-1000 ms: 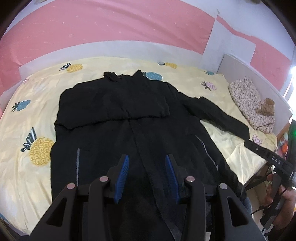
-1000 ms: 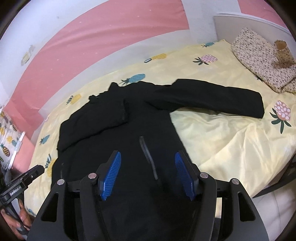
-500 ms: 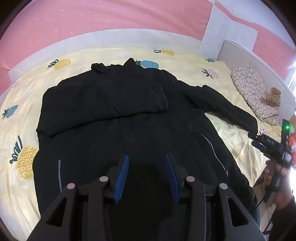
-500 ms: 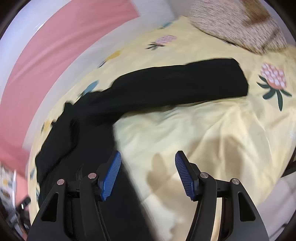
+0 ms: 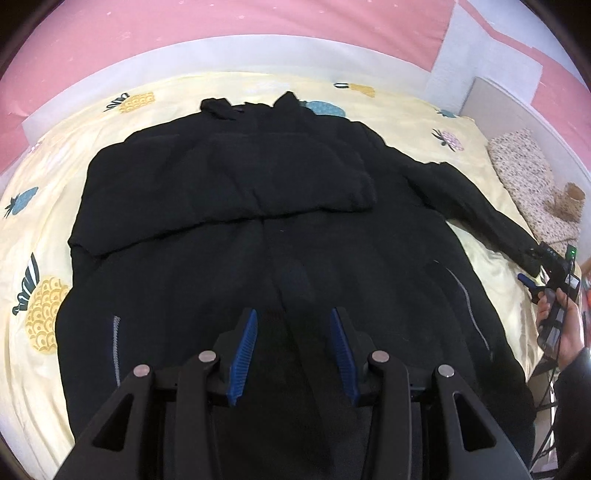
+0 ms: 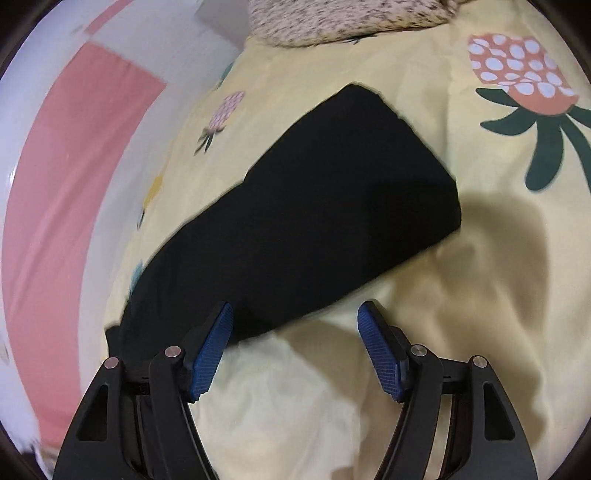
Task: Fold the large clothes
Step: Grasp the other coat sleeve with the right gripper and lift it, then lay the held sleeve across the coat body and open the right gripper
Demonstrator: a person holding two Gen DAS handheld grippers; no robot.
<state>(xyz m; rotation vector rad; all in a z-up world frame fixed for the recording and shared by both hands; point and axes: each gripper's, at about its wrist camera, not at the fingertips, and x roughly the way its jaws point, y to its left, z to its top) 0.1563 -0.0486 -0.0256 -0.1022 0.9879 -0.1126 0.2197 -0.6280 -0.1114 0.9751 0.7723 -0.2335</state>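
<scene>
The large black padded jacket (image 5: 266, 236) lies spread front-up across the middle of the bed, collar toward twelve o'clock and hem toward six in the left wrist view. One sleeve is already folded: the black left-hand sleeve (image 5: 229, 192) crosses the chest as a flat band from about nine o'clock inward. The other long black sleeve (image 5: 476, 206) stretches out toward three o'clock over the sheet, so by my reading the task is at an early stage, with this sleeve, then the body folds, yet to do. The left gripper (image 5: 291, 347) hangs over the lower front of the jacket near the zip line, its blue-padded claw part-spread and pinching nothing. The right gripper (image 6: 295, 347) is just short of the cuff end of the outstretched sleeve (image 6: 314, 206), at about twelve o'clock from its fingertips; its claw is widening and only bare sheet lies between the pads, with one pad just beside the sleeve's edge. The person's hand (image 5: 565, 325) carries it at the three o'clock edge of the left view. The bed wears a pale yellow cotton sheet printed with pineapples (image 5: 40, 206), soft and wrinkled. A speckled beige cushion (image 5: 532, 184) sits near the white headboard (image 5: 517, 107) at two o'clock, and the wall (image 5: 221, 33) behind is pink with a white band.
</scene>
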